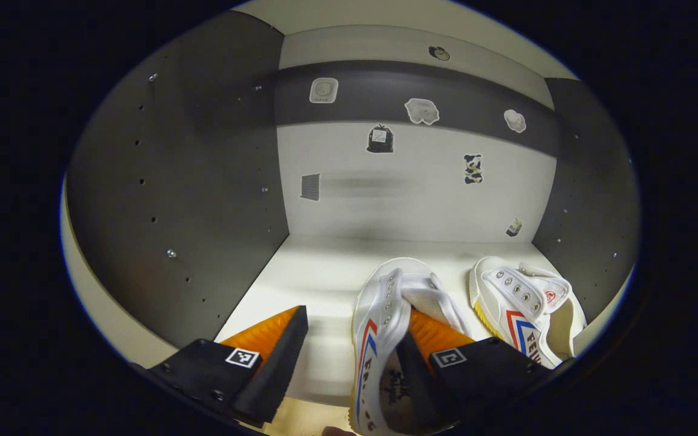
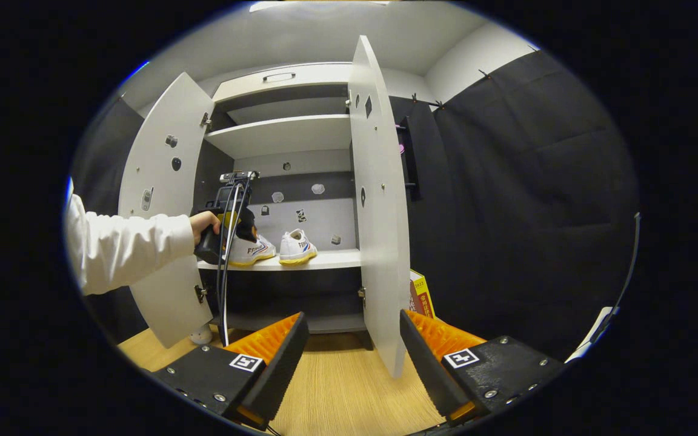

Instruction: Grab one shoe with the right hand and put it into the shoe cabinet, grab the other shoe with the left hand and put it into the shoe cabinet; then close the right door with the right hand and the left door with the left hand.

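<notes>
While straddled — shoe [image 1: 379, 339] on shelf [image 1: 319, 272]

Left gripper view sits inside the cabinet [image 2: 288, 139]; right gripper view faces it from farther back.

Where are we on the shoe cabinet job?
Done: right shoe sits on the shelf. In hand: left gripper is open around the left shoe's wall, one finger inside, shoe resting on the shelf. Left: withdraw, then close the right door and left door, both wide open. Right gripper is open, empty.
</notes>
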